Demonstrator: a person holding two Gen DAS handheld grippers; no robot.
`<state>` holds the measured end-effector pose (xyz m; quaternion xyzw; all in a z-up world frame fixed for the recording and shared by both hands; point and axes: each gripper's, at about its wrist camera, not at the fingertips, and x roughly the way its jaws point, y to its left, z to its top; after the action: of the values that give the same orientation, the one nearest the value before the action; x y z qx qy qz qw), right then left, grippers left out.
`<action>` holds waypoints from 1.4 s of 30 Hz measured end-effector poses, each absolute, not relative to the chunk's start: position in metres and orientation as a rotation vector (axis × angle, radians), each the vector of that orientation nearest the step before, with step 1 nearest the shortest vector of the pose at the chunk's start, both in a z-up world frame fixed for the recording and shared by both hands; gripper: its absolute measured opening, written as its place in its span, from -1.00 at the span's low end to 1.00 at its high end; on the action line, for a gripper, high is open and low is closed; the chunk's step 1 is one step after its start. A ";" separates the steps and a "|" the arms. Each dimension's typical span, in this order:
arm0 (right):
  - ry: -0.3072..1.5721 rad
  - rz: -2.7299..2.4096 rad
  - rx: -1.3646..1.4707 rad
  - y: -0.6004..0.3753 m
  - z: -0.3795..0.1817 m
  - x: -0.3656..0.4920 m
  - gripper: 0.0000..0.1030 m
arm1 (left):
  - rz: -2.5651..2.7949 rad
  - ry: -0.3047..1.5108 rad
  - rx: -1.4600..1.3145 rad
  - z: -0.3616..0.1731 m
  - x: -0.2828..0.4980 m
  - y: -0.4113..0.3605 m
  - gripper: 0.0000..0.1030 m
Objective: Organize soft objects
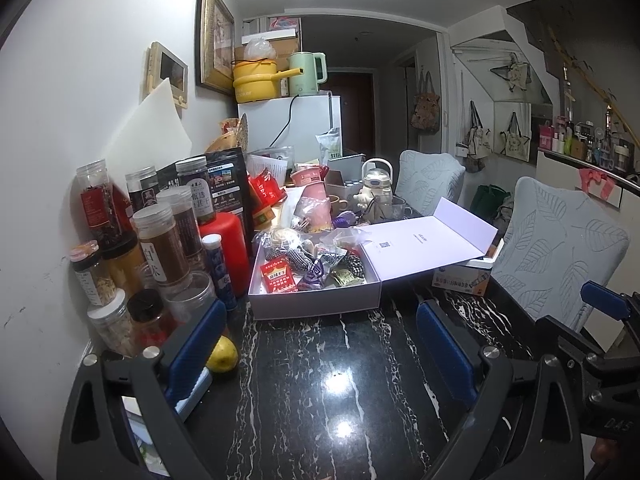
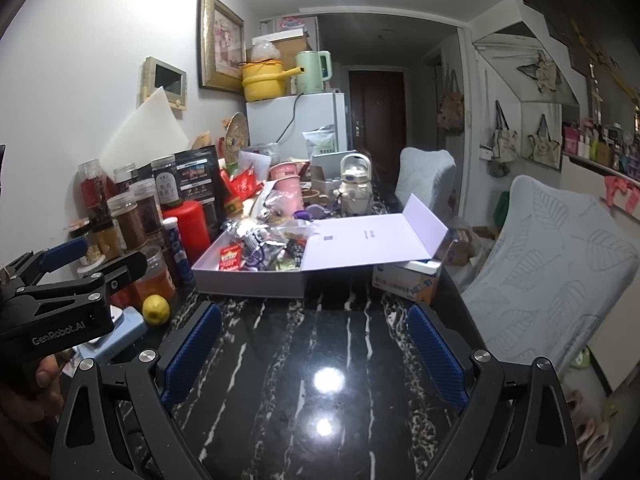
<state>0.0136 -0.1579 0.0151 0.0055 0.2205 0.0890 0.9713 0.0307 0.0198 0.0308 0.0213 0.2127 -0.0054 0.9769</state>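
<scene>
An open lavender box [image 1: 312,304] stands on the black marble table [image 1: 320,380], its lid [image 1: 420,244] folded out to the right. Inside lie soft items: checked fabric pieces [image 1: 296,258], a red packet [image 1: 278,276] and other small packets. The box also shows in the right wrist view [image 2: 248,282]. My left gripper [image 1: 320,344] is open and empty, hovering over the table in front of the box. My right gripper [image 2: 316,348] is open and empty, also in front of the box. The left gripper's body shows at the left of the right wrist view [image 2: 68,280].
Several spice jars [image 1: 160,240] and a red bottle [image 1: 226,248] crowd the left wall. A yellow fruit [image 1: 222,358] lies by the left finger. Clutter, a white kettle [image 1: 374,188] and a fridge [image 1: 292,124] stand behind the box. Two covered chairs [image 1: 560,248] stand on the right.
</scene>
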 end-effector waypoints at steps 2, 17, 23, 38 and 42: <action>0.449 0.178 0.010 -0.158 0.014 0.013 0.85 | -0.006 0.431 0.041 0.031 0.030 0.020 0.89; 0.456 0.158 0.011 -0.161 0.013 0.014 0.85 | -0.009 0.435 0.042 0.030 0.029 0.018 0.89; 0.452 0.162 0.005 -0.160 0.017 0.018 0.85 | -0.007 0.439 0.041 0.030 0.033 0.019 0.89; 0.466 0.170 -0.031 -0.151 0.024 0.041 0.85 | 0.024 0.480 0.054 0.031 0.056 0.025 0.89; 0.475 0.163 -0.043 -0.150 0.026 0.050 0.85 | 0.018 0.500 0.042 0.030 0.064 0.025 0.89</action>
<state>0.0495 -0.1496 0.0256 -0.0210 0.2350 0.0805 0.9684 0.0640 0.0252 0.0305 0.0208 0.2475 0.0088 0.9686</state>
